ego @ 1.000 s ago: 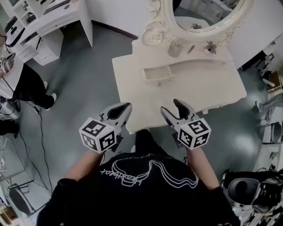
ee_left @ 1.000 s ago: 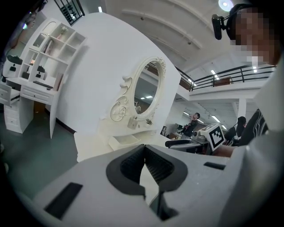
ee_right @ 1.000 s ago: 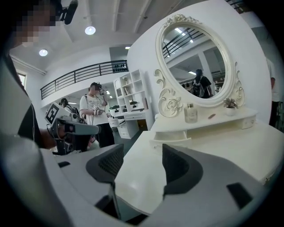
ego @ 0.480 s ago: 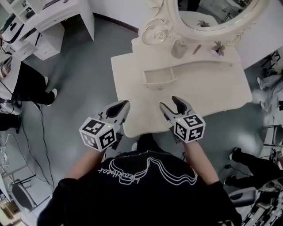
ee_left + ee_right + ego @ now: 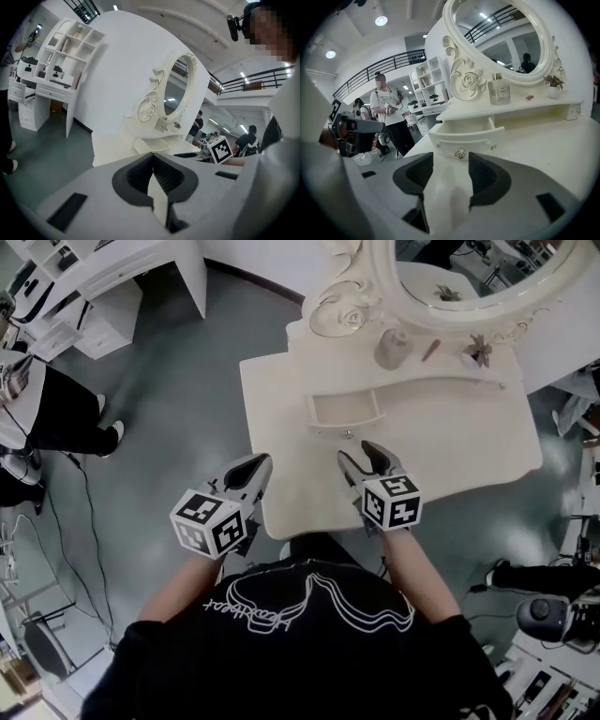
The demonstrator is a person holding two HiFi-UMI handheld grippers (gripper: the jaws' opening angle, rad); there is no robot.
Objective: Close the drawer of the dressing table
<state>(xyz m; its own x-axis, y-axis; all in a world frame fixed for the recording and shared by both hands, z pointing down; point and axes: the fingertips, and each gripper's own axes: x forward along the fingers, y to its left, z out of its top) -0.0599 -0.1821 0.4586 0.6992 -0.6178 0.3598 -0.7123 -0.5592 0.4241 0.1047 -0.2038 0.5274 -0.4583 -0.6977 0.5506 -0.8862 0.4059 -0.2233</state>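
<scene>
The drawer point(image 5: 345, 412) stood pulled out from under the raised shelf point(image 5: 441, 382) at the back of the dressing table point(image 5: 441, 446), left of middle; its pale inside showed from above, but its rear ran beneath the shelf, out of my sight; the left gripper point(image 5: 253, 465) hung by the table's front corner, jaws clenched together, gripping nothing; the right gripper point(image 5: 359, 452) was over the tabletop, near the drawer's knob point(image 5: 460, 152), jaws apart and narrowing, nothing between them.
</scene>
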